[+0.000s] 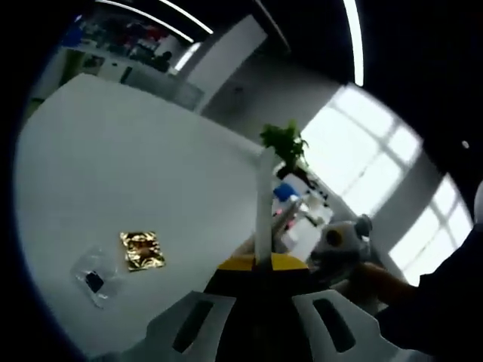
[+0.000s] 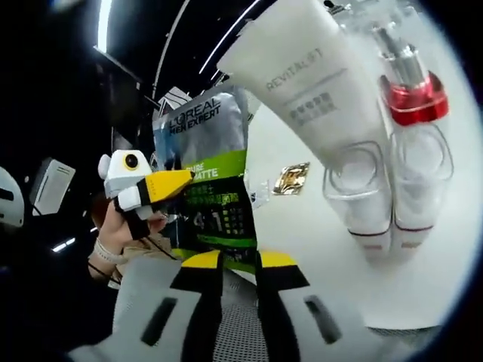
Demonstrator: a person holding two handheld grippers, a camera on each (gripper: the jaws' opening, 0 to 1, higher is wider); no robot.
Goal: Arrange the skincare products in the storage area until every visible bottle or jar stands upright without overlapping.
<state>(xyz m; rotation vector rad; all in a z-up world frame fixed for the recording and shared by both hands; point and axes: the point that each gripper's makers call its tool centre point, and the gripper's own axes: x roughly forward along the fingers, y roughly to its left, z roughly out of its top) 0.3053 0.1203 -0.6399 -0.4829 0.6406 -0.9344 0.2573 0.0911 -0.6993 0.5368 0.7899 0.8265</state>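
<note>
Holding a thin flat packet edge-on, the left hand-held gripper (image 1: 256, 283) has its yellow-tipped jaws clenched on the tube (image 1: 263, 204) (seen side-on here, just a pale sliver rising above the white desk (image 1: 113, 166)). Out on the desk's open middle lie a gold sachet (image 1: 142, 250) and, just beside it, a clear packet (image 1: 94, 277), both flat. Over on the right, the right hand-held gripper (image 2: 238, 264) is clamped on the lower edge of the same item, now face-on: a grey and green L'Oreal Men Expert tube (image 2: 207, 173), with the left hand-held gripper pinching its side. Further right, near the desk's far edge, a white Revitalift tube (image 2: 317, 90) and a red-collared pump bottle (image 2: 411, 98) stand in clear holders. My read: one hand-held gripper should let go first, then the other lowers the tube cap-down beside those two, well apart from them, releasing only once it balances.
</note>
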